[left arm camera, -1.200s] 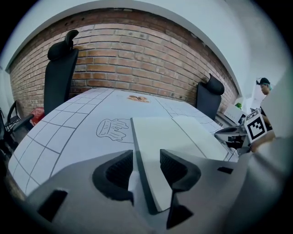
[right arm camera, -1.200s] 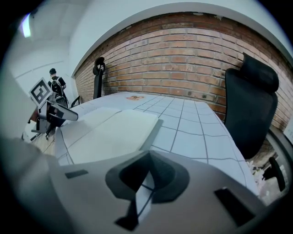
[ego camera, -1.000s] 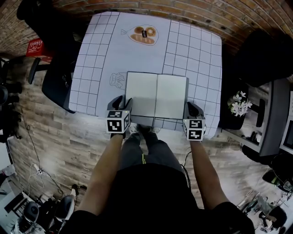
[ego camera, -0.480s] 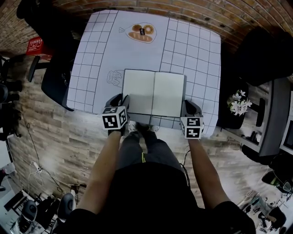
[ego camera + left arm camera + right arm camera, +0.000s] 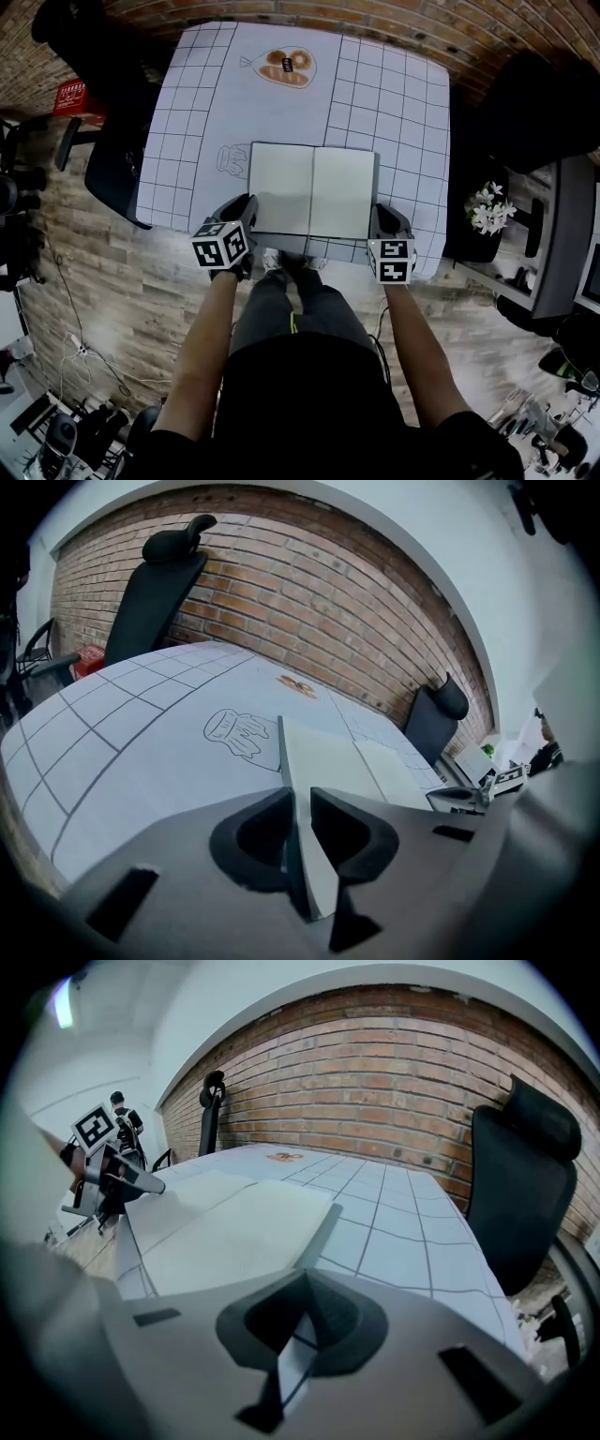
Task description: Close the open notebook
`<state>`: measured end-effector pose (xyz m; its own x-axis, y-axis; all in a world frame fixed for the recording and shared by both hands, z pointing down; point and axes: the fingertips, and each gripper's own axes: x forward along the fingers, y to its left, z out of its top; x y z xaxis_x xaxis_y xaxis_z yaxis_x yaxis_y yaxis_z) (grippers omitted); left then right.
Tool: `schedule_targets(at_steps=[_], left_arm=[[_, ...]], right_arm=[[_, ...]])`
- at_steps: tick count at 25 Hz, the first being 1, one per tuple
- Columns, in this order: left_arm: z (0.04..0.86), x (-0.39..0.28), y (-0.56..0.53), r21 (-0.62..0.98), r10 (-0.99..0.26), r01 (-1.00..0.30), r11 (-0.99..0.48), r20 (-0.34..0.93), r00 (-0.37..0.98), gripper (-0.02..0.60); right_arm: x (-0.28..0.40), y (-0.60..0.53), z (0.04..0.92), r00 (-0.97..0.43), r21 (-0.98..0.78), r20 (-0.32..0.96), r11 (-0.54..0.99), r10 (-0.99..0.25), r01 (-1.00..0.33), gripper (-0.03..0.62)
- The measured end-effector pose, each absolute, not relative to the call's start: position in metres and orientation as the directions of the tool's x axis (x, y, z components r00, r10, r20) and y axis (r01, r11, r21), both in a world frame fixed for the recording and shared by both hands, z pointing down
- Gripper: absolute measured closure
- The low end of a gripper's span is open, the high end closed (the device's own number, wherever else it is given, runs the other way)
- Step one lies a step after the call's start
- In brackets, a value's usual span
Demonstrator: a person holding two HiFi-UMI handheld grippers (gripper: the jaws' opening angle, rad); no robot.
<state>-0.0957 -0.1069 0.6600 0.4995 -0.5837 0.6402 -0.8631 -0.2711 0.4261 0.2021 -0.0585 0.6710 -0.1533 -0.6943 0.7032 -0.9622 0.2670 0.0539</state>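
Note:
The open notebook (image 5: 314, 190) lies flat with blank white pages near the table's front edge; the left gripper view shows it (image 5: 328, 761) edge-on and the right gripper view (image 5: 225, 1232) from its right side. My left gripper (image 5: 246, 204) is at its near-left corner, rolled sideways. Its jaws are closing, with the left cover and page edge between them (image 5: 302, 827) and both pads touching it. My right gripper (image 5: 382, 214) sits at the near-right corner, shut (image 5: 300, 1321) with nothing between its jaws, beside the notebook.
The table (image 5: 394, 103) wears a white grid cloth with a bread drawing (image 5: 289, 67) at the back and a jar drawing (image 5: 232, 161) left of the notebook. Black chairs stand at the left (image 5: 117, 159) and right (image 5: 544, 103). Potted flowers (image 5: 487, 220) sit at the right.
My left gripper has rolled, its marker cube tipping to the left, and its jaws have narrowed onto the notebook's left edge. The right gripper has stayed still.

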Motion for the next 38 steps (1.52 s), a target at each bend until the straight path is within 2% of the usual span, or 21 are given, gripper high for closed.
schedule_targets(at_steps=[6, 20, 27, 38], left_arm=[[0.642, -0.092, -0.107, 0.478, -0.61, -0.832, -0.279, 0.581, 0.539, 0.525], [0.582, -0.058, -0.101, 0.488, -0.625, -0.759, -0.43, 0.446, 0.641, 0.526], [0.554, -0.024, -0.095, 0.477, -0.603, -0.708, -0.521, 0.381, 0.701, 0.518], [0.537, 0.01, -0.088, 0.497, -0.559, -0.641, -0.586, 0.325, 0.763, 0.506]], right_arm=[[0.202, -0.059, 0.672, -0.156, 0.047, 0.705, 0.265, -0.692, -0.963, 0.583], [0.201, -0.058, 0.67, -0.161, 0.052, 0.692, 0.271, -0.704, -0.961, 0.583], [0.2, -0.058, 0.67, -0.168, 0.051, 0.688, 0.277, -0.706, -0.96, 0.583], [0.198, -0.052, 0.664, -0.186, 0.014, 0.671, 0.263, -0.717, -0.965, 0.582]])
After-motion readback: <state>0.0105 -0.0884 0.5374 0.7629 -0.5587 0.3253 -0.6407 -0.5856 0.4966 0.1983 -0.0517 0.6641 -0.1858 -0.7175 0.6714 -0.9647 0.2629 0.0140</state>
